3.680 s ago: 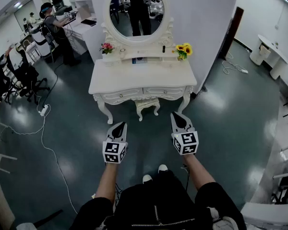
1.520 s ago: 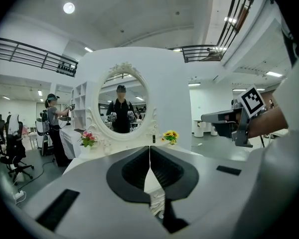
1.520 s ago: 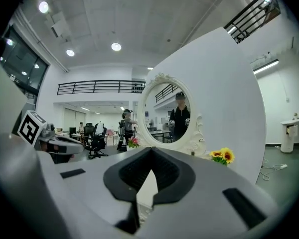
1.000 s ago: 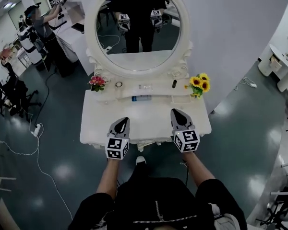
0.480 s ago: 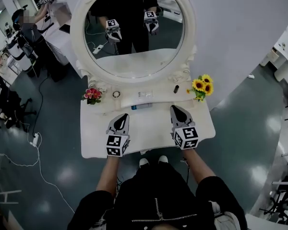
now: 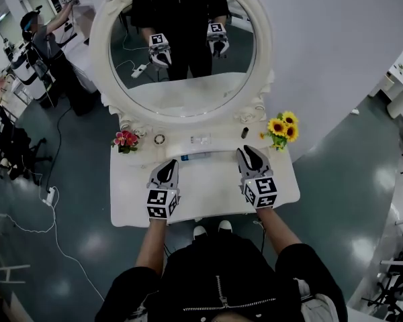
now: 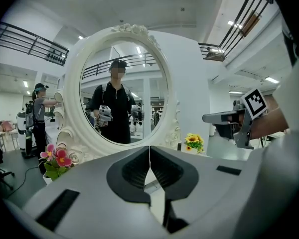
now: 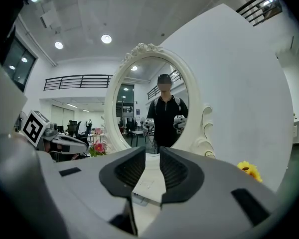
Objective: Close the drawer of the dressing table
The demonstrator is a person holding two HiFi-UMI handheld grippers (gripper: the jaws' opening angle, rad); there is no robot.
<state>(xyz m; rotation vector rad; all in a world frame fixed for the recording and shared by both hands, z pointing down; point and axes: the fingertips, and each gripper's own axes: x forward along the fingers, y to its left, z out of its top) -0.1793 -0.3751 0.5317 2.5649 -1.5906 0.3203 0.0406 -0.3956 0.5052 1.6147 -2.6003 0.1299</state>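
The white dressing table stands right below me, its top spread under both grippers. Its drawer fronts are hidden beneath the front edge, so the drawer's state does not show. My left gripper hovers over the left half of the top with its jaws pressed together and nothing in them. My right gripper hovers over the right half. Its jaws are opening, with a narrow gap and nothing between them. The oval mirror reflects me and both grippers.
Pink flowers and sunflowers flank the mirror's base, with a blue box, a ring and a dark bottle between them. A person stands back left. A cable and power strip lie on the floor.
I have come up to the table: both grippers moved forward from its front edge to over the top, toward the mirror, which now fills more of the head view.
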